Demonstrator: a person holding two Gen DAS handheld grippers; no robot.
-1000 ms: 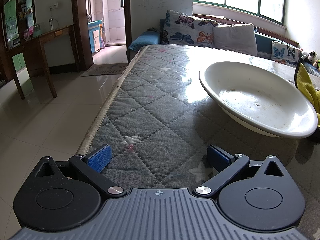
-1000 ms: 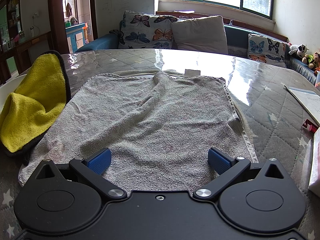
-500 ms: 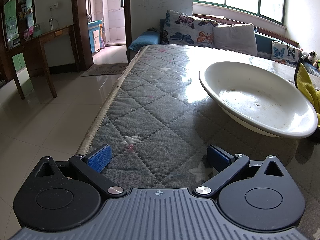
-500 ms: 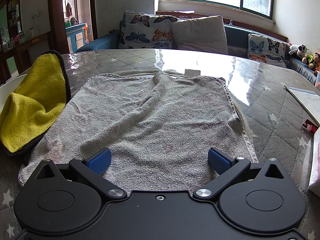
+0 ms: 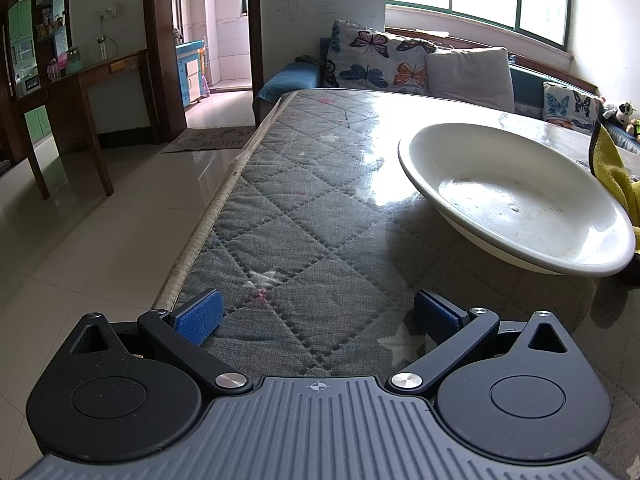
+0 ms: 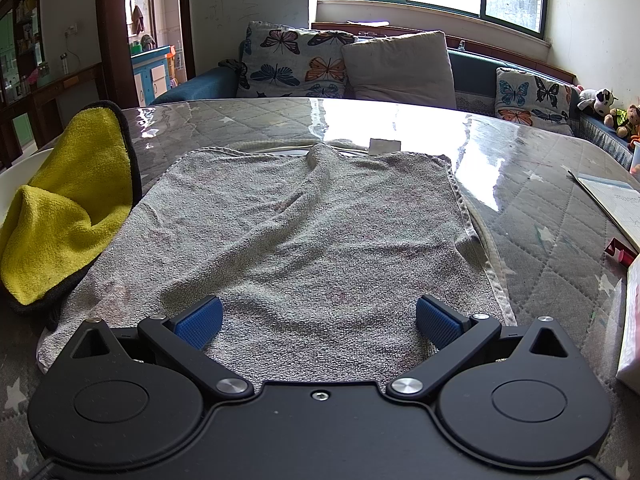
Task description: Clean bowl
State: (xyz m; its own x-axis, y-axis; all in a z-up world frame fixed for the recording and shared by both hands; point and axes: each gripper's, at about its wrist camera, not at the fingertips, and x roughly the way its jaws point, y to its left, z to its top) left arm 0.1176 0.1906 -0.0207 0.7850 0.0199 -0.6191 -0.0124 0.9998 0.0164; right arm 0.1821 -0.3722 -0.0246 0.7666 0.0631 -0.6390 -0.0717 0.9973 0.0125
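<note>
1. Left gripper (image 5: 318,314) is held wide open and empty above the table (image 5: 304,216); right gripper (image 6: 318,320) is likewise wide open and empty over the grey towel (image 6: 304,224).
2. The bowl (image 5: 516,196) sits ahead to the right of the left gripper, beside the yellow cloth (image 6: 68,208).
3. The bowl is judged stiff, glazed, slippery and breakable; its near rim is best pinched.
4. Nothing is seen changed from the earlier frames.

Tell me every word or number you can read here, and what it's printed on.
"KITCHEN": on the doormat by the doorway; the other marks on it are too blurred to read.
Scribbles on the wall: not legible.
Notebook page: print too small to read.
</note>
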